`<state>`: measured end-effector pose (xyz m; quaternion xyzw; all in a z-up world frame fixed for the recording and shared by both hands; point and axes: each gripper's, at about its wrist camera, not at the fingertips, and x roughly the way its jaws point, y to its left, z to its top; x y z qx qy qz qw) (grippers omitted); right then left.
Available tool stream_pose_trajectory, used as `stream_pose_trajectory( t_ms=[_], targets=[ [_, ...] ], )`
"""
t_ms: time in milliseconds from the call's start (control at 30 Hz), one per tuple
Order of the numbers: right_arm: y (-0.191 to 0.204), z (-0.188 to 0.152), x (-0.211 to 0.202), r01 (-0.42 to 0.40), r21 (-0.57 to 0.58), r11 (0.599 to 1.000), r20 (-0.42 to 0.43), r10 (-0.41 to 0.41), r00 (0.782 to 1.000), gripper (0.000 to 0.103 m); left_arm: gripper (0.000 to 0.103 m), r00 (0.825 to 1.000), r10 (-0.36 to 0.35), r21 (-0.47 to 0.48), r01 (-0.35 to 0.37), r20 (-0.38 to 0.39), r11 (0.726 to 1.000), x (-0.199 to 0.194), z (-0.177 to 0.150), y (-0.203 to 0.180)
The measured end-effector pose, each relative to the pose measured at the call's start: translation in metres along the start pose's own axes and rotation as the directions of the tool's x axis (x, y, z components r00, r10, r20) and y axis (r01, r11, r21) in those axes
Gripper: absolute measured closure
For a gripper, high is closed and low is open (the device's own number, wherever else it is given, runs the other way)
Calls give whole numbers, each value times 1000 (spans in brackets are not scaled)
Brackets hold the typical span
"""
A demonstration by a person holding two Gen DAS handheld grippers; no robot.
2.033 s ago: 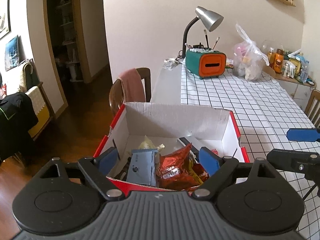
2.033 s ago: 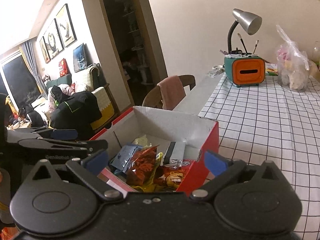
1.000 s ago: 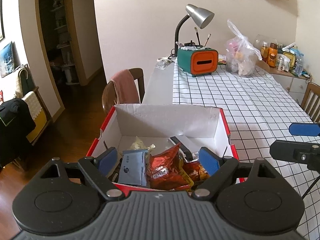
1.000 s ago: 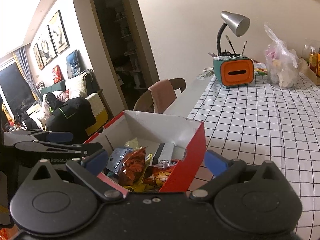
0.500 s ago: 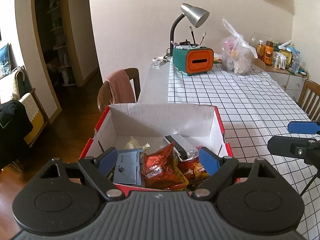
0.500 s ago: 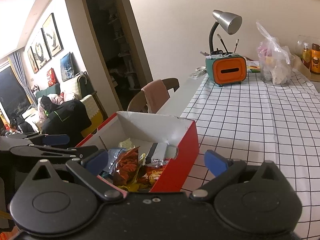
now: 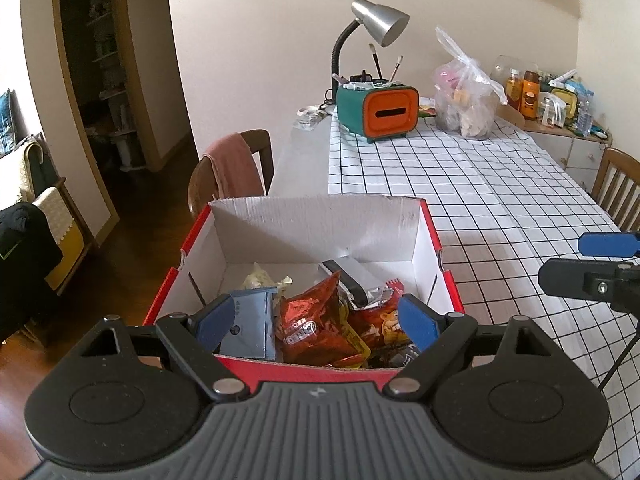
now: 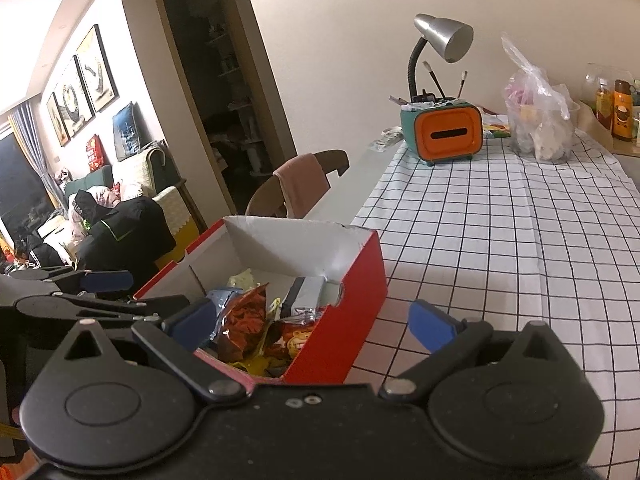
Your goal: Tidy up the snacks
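A red cardboard box (image 7: 428, 220) with white inside walls sits at the near left of the checked table. It holds several snack packets: a blue-grey pouch (image 7: 252, 326), a red foil bag (image 7: 316, 324), a silver packet (image 7: 346, 276) and a red packet with a cartoon face (image 7: 384, 318). My left gripper (image 7: 314, 322) is open and empty just above the box's near rim. My right gripper (image 8: 312, 322) is open and empty, straddling the box's near right corner (image 8: 340, 336). The same packets show in the right wrist view (image 8: 244, 320).
The checked tablecloth (image 7: 500, 200) stretches back and right. At the far end stand a teal and orange holder (image 7: 378, 112), a desk lamp (image 7: 380, 20) and a clear plastic bag (image 7: 464, 96). A chair with a pink cloth (image 7: 232, 168) stands left of the table.
Both grippers have drawn back and risen slightly, so the box looks smaller and further off. The jaws stay open and the snacks have not moved.
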<state>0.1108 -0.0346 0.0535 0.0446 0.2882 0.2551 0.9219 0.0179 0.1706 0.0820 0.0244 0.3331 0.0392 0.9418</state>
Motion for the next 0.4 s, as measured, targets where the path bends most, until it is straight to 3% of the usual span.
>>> stream_pose_trajectory(
  t_ms=[400],
  targets=[
    [-14, -8, -6, 33, 20, 999, -6, -33, 999, 0, 14, 1000, -4, 1, 4, -1, 1000, -2, -5, -4]
  ],
)
